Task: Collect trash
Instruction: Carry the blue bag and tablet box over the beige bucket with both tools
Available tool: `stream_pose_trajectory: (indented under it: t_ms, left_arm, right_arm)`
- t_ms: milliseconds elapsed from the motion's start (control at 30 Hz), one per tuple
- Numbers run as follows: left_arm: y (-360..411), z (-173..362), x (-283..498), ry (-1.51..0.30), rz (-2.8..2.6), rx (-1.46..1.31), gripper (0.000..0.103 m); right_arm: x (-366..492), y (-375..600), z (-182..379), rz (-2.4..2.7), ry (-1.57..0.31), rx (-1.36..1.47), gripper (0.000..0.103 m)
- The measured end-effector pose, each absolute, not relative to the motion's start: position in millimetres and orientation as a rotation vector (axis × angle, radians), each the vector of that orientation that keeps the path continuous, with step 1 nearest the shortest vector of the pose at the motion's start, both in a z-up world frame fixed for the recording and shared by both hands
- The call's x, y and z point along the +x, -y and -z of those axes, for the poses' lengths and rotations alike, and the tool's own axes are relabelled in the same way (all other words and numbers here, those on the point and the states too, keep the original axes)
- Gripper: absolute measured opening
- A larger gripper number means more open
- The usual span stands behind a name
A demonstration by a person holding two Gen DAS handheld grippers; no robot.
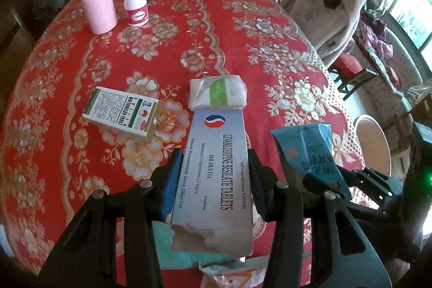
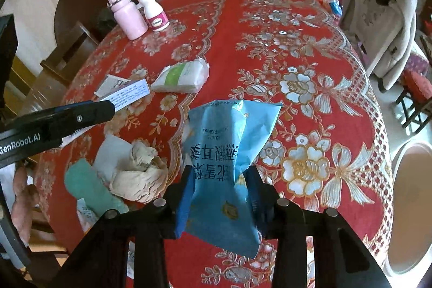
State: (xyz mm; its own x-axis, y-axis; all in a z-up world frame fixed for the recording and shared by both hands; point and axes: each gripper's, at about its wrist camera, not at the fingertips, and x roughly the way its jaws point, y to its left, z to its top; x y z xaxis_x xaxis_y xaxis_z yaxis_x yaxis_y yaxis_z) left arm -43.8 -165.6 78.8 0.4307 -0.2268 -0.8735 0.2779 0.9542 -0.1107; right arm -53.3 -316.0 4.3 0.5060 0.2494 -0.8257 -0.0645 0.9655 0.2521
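My left gripper (image 1: 214, 161) is shut on a torn silver tablet box (image 1: 216, 166), held above the red floral tablecloth (image 1: 189, 26). My right gripper (image 2: 220, 177) is shut on a crumpled blue snack bag (image 2: 229, 142), which also shows at the right of the left wrist view as the blue bag (image 1: 310, 147). A white tissue pack with a green stripe (image 1: 218, 92) lies just beyond the box; the same tissue pack (image 2: 183, 76) shows in the right wrist view. A green-and-white carton (image 1: 121, 111) lies to the left. Crumpled beige paper (image 2: 140, 177) and a teal scrap (image 2: 89, 185) lie near the table's front.
A pink flask (image 1: 97, 2) and a white pill bottle (image 1: 135, 3) stand at the far left of the table. A white bin (image 2: 413, 207) stands on the floor past the table's right edge. A chair with a beige coat (image 2: 383, 18) is at the far right.
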Motion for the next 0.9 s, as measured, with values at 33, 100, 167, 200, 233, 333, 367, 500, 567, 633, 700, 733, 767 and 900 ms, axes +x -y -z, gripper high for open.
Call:
stream_pose_trajectory:
  t_ms: [33,100,167,200,233,333,367,500,567,633,700,733,767,900]
  left_arm:
    - [166.5,-80.0,-45.3,-1.077,0.316,0.053,0.045]
    - [168.8,-83.6,-49.6,-1.065,0.318,0.056,0.045]
    - [172.1,-87.0,-52.5,-1.052,0.321,0.061,0.045]
    - [173.7,-88.7,-53.3,-1.046,0.322,0.062,0.045]
    - [176.2,-91.2,-55.0,-1.037,0.326,0.065,0.045]
    - [182.0,-97.1,-59.1,-1.018,0.333,0.073,0.045]
    - [184.0,-98.7,-60.5,-1.013,0.336,0.075,0.045]
    - [191.7,-104.4,-65.8,-0.997,0.349,0.085,0.045]
    - [195.2,-107.4,-68.9,-0.988,0.354,0.089,0.045]
    - [198.4,-108.9,-70.9,-0.983,0.36,0.091,0.045]
    - [201.5,-110.3,-73.0,-0.982,0.366,0.091,0.045]
    - [203.2,-110.6,-73.9,-0.982,0.369,0.091,0.045]
    - [206.0,-111.3,-75.5,-0.981,0.376,0.092,0.045]
    - [215.6,-113.8,-80.3,-0.975,0.394,0.101,0.045]
  right_arm:
    - [-55.4,317.9,-5.4,-0.187,-1.021,0.204,0.038]
    - [-59.0,321.4,-8.2,-0.18,-1.013,0.211,0.038]
    - [-62.2,325.7,-11.5,-0.171,-1.005,0.219,0.038]
    - [-63.2,327.3,-12.9,-0.168,-1.002,0.221,0.038]
    - [-64.8,329.3,-15.0,-0.165,-0.997,0.224,0.038]
    - [-69.0,333.4,-21.0,-0.159,-0.981,0.229,0.038]
    - [-70.6,334.8,-23.6,-0.156,-0.974,0.231,0.038]
    - [-75.6,339.8,-32.2,-0.15,-0.953,0.235,0.038]
    - [-77.9,342.1,-35.4,-0.144,-0.945,0.234,0.038]
    - [-80.8,345.1,-38.6,-0.136,-0.938,0.236,0.038]
    - [-84.4,348.5,-40.7,-0.129,-0.932,0.24,0.038]
    - [-86.4,350.6,-41.8,-0.124,-0.929,0.243,0.038]
    - [-88.4,352.8,-42.7,-0.119,-0.925,0.245,0.038]
    - [-96.0,363.9,-44.5,-0.093,-0.915,0.262,0.038]
